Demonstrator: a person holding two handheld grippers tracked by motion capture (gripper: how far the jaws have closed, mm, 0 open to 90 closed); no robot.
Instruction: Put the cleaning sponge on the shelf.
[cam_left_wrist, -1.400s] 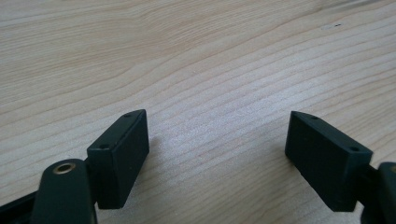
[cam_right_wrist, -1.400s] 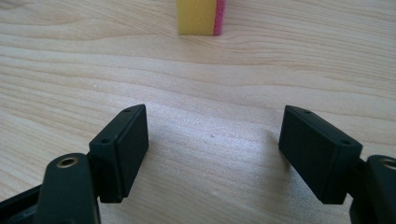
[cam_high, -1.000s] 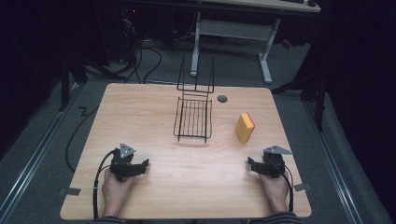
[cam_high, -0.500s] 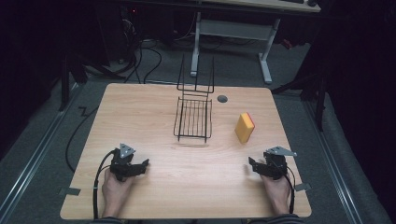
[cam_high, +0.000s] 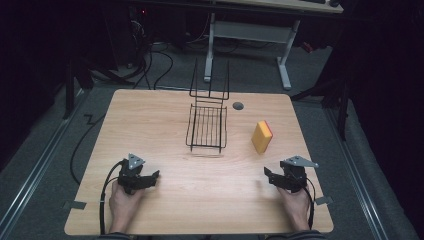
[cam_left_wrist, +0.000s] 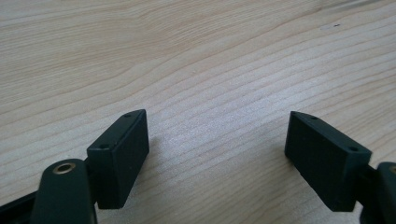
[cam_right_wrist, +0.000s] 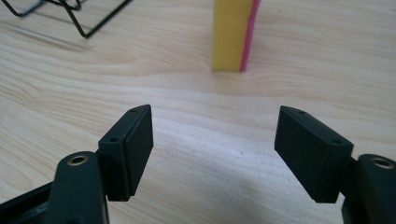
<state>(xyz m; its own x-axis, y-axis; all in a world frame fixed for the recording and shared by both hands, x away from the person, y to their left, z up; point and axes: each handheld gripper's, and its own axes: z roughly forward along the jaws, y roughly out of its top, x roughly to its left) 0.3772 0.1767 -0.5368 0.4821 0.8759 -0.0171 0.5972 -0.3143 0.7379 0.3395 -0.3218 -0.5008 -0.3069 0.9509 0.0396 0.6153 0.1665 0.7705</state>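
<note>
The right gripper (cam_right_wrist: 214, 154), jaws wide but slightly narrowed just now, nothing between, is aimed at the sponge (cam_right_wrist: 232, 32) at twelve o'clock; a grasp seems prepared.

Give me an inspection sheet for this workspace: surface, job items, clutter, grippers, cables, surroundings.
Surface: light wooden table, a dark round grommet hole near the far edge.
Job's things: yellow sponge with a pink side standing on edge, ahead of the right gripper; black wire rack mid-table.
Clutter: nothing seen.
Grippers: left gripper and right gripper both open, nothing between the jaws, resting near the near edge.
Cables: black cable trailing from the left gripper; more on the floor behind.
Surroundings: dark room, grey desk frame beyond the table.
</note>
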